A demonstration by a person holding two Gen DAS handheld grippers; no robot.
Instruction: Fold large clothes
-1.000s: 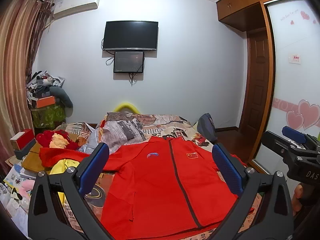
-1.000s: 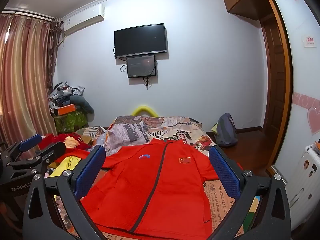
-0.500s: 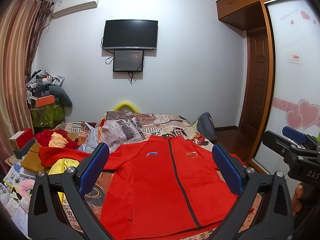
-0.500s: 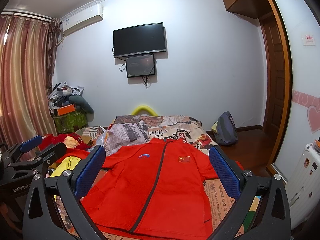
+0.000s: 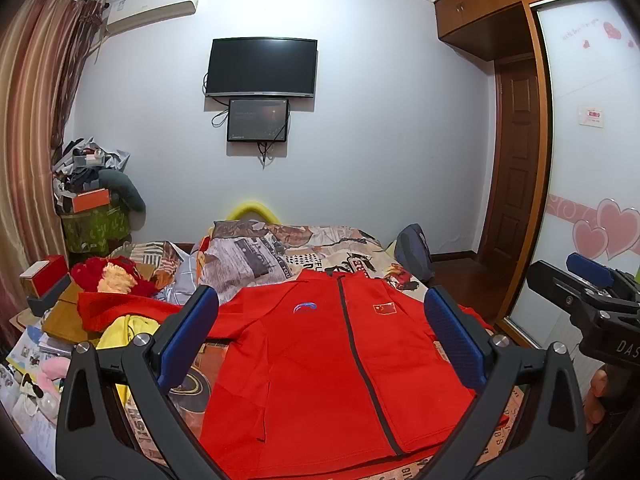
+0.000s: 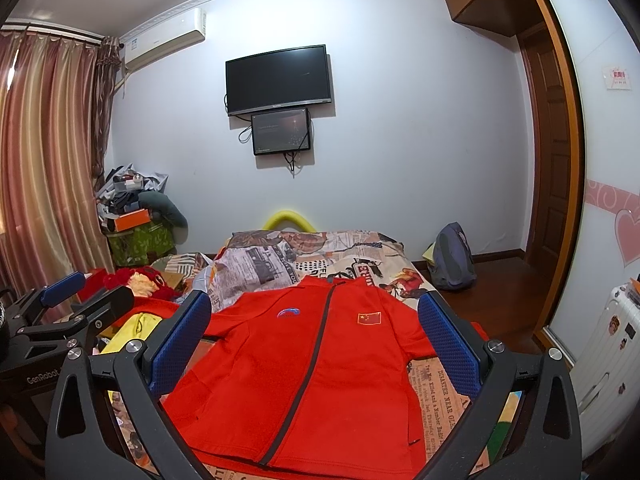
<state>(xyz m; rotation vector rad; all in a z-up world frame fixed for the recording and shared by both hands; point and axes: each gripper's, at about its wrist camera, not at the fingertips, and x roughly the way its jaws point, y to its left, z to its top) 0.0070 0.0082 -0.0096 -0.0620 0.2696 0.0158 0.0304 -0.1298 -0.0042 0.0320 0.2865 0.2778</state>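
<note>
A: Red zip jacket [image 5: 332, 364] lies flat, front up, on the newspaper-print bedspread [image 6: 444, 388]. Left gripper [image 5: 320, 340] and right gripper [image 6: 316, 340] both hover above the hem, fingers spread wide, nothing held.

B: Risk?

A: Probably the left sleeve [image 5: 120, 312]: it trails into the bedside clutter [image 5: 116, 276] and may snag or drag items when lifted.

B: Room?

A: Bare bedspread beyond the collar; the right bed edge lies just beside the jacket, floor below.
</note>
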